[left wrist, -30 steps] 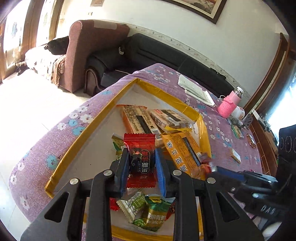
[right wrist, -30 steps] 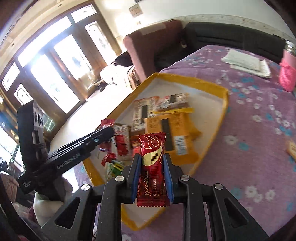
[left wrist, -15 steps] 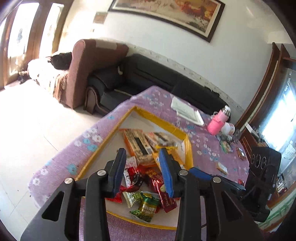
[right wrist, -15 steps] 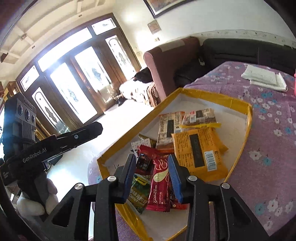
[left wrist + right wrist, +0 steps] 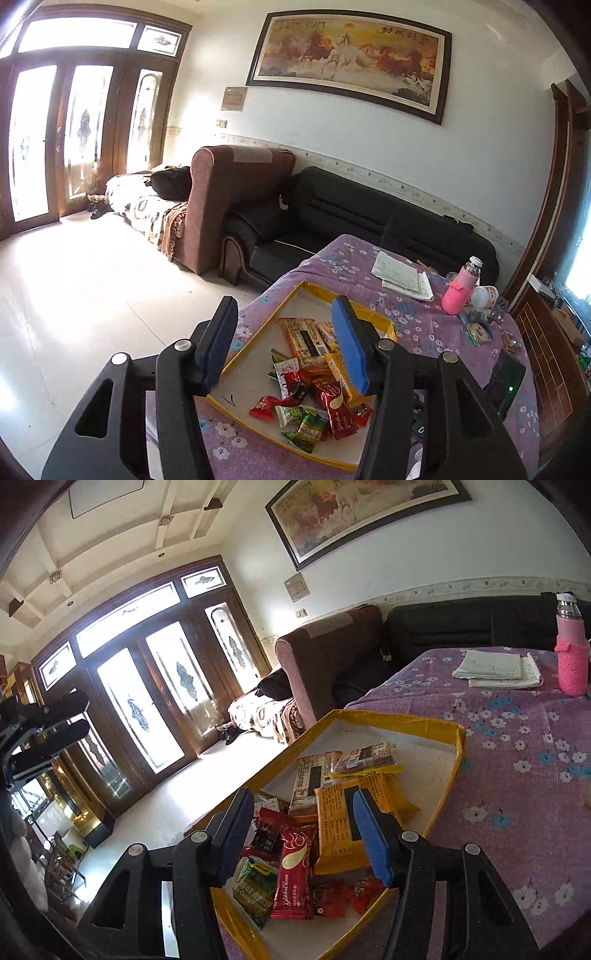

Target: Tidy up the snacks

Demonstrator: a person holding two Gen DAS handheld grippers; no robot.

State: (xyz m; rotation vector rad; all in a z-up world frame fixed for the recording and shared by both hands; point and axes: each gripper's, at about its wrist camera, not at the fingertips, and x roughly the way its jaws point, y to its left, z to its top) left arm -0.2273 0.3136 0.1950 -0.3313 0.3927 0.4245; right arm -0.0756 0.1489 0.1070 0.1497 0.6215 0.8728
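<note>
Purple floral tablecloth [image 5: 517, 738] w/ snack tray [image 5: 399, 720], black sofa [image 5: 369, 218] behind.

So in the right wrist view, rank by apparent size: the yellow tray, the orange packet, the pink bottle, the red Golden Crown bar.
1. Yellow tray
2. Orange packet
3. Red bar and pink bottle: look alike; the bottle stands farther off, so unsure.

Bright daylight from blown-out glass doors [image 5: 55, 140], floor glare, fisheye-curved dark corners, sharp focus
</note>
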